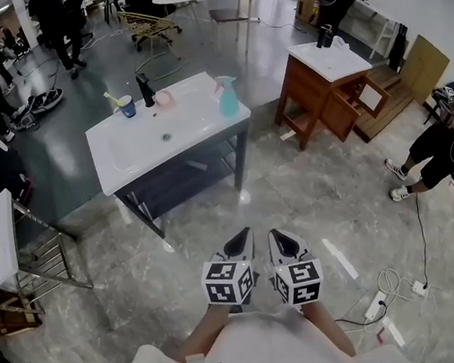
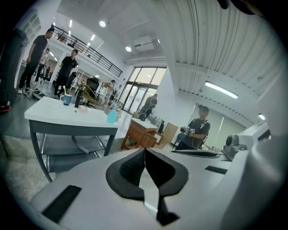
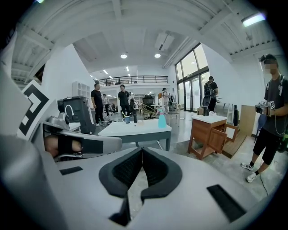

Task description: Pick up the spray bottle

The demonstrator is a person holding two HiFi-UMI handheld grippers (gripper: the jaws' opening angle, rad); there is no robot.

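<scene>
At the right edge of the white vanity top (image 1: 124, 153), the teal spray bottle (image 1: 227, 98) stands upright, well apart from both grippers. The left gripper (image 1: 241, 238) and right gripper (image 1: 277, 237) sit side by side low in the head view, over bare floor. Each gripper view shows its jaws pressed together at the tips, with nothing between them.

The step in hand is judged to be the approach. To do it well, the operator should come up to the vanity's near right corner and part the jaws of the chosen gripper before reaching. The jaws should then go level around the bottle's body, below the trigger head. The bottle stands close to the edge, so a sideways nudge could tip it off.

The head view alone gives the layout: a blue cup (image 1: 126, 107) and black faucet (image 1: 145, 89) stand along the far side, clear of the bottle. The gripper views alone show the bottle in profile above the tabletop. Its fill level appears too small to read.
</scene>
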